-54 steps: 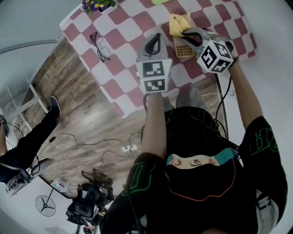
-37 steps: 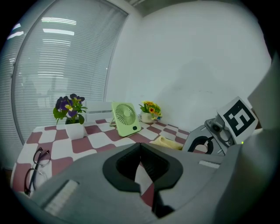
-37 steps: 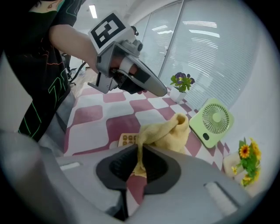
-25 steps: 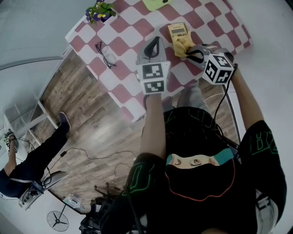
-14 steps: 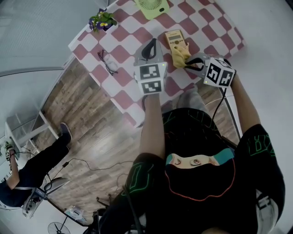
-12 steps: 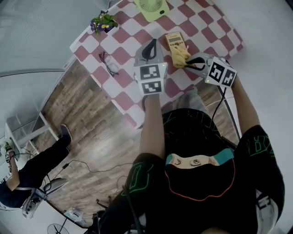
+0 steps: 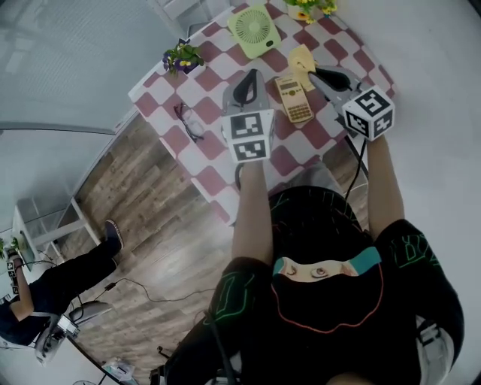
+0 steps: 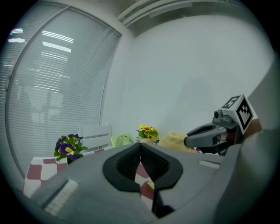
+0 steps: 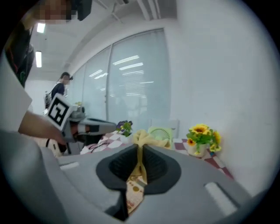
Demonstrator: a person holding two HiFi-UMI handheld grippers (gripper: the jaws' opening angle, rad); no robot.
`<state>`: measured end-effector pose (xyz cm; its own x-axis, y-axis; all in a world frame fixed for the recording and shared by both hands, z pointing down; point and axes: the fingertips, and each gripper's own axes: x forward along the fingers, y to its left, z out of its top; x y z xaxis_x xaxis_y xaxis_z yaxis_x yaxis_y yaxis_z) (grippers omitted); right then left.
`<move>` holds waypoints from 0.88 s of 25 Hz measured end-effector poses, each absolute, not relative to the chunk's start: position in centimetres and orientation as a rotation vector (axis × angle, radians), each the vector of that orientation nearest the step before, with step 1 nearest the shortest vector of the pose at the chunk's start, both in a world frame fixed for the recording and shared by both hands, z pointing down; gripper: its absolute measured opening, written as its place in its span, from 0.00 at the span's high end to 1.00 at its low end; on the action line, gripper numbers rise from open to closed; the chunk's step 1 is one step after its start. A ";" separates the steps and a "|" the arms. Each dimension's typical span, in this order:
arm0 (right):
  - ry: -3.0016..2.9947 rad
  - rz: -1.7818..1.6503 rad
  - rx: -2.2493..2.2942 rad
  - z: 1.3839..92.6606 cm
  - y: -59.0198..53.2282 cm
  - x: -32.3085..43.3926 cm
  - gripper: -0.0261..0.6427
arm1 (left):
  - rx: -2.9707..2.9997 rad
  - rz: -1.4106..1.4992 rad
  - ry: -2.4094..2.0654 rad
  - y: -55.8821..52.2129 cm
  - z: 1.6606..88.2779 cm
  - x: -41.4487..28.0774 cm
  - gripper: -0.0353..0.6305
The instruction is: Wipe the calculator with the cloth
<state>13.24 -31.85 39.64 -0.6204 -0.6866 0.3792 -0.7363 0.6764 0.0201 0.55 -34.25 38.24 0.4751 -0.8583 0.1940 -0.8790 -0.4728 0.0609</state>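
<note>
Cloth (image 7: 302, 58) now hangs clear of calculator (image 7: 294, 99) — right gripper (image 7: 322, 75) clamps it; left gripper (image 7: 244, 84) closed on nothing; I judge this pass finished.

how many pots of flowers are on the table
2: purple flowers at the table's left corner; yellow flowers at its far edge, beyond the green fan. More may be off-frame.

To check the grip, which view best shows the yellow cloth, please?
The right gripper view: the yellow cloth is pinched in the right gripper. Head view shows it small; left gripper view, a bunched lump.
</note>
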 end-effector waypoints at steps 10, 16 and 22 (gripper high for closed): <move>-2.483 0.275 1.714 33.4 -34.2 19.5 0.91 | 2.594 0.120 -1.627 -35.1 33.4 0.8 0.93; -2.454 0.217 1.791 31.1 -34.1 22.1 0.91 | 2.618 0.091 -1.654 -35.5 30.4 2.8 0.93; -2.460 0.130 1.788 29.4 -34.5 23.8 0.91 | 2.627 0.062 -1.695 -36.1 29.0 4.6 0.93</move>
